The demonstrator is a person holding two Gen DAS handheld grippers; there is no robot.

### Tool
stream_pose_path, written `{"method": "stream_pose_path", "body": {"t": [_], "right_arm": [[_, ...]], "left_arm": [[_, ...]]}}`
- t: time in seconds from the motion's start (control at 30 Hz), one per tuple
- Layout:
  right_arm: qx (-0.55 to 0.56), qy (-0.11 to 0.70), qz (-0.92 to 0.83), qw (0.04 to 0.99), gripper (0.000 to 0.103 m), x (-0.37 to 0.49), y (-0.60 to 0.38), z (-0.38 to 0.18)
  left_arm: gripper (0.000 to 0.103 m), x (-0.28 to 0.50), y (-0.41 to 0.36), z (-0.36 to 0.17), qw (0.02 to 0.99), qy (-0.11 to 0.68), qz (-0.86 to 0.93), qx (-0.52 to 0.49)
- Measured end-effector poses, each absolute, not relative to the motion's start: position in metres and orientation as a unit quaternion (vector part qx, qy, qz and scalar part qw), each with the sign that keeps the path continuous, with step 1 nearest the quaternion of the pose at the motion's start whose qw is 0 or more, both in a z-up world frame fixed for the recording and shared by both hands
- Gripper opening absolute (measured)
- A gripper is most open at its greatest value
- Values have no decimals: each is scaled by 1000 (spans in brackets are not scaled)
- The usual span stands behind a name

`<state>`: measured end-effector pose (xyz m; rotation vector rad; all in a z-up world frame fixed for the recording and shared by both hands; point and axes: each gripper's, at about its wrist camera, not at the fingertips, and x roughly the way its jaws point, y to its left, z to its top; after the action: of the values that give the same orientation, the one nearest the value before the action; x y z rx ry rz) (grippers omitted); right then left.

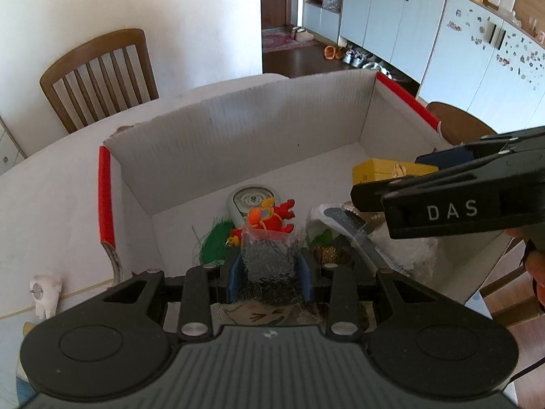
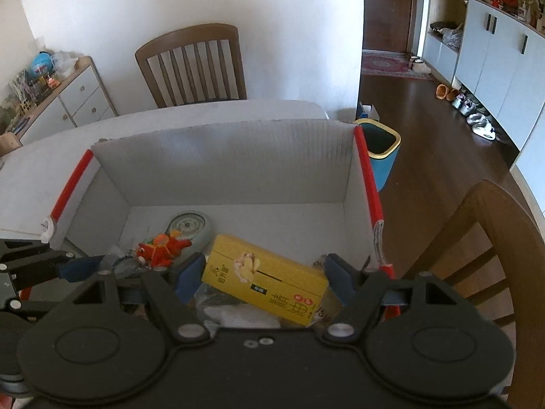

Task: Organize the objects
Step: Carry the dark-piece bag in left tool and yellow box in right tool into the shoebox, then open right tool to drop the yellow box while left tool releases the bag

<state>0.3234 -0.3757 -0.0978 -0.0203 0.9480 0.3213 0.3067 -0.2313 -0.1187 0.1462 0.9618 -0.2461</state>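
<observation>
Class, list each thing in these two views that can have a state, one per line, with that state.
Left tongs: shut on a clear plastic bag.
Clear plastic bag: pinched, over the box.
Right tongs: open, holding nothing, above the yellow carton.
Cardboard box: open-topped, partly filled.
Yellow carton: lying flat in the box.
Red plush toy: lying in the box.
Bin: lidless, on the floor.

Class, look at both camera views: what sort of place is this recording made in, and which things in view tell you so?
Most likely a home dining area beside an entrance hall. A wooden chair stands at a white table, shoes line the floor below tall cupboards, and a waste bin sits nearby.
</observation>
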Motion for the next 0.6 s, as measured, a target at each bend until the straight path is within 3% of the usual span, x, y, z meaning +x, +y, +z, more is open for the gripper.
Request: {"method": "stream_pose_path", "body": {"t": [0.43, 0.6], "right_arm": [[-32, 453, 153, 878, 80, 326, -369, -96], [-25, 450, 150, 880, 82, 322, -371, -90]], "left_arm": [[36, 312, -232, -130, 868, 478, -117, 70], [57, 305, -232, -126, 871, 470, -122, 70]]}}
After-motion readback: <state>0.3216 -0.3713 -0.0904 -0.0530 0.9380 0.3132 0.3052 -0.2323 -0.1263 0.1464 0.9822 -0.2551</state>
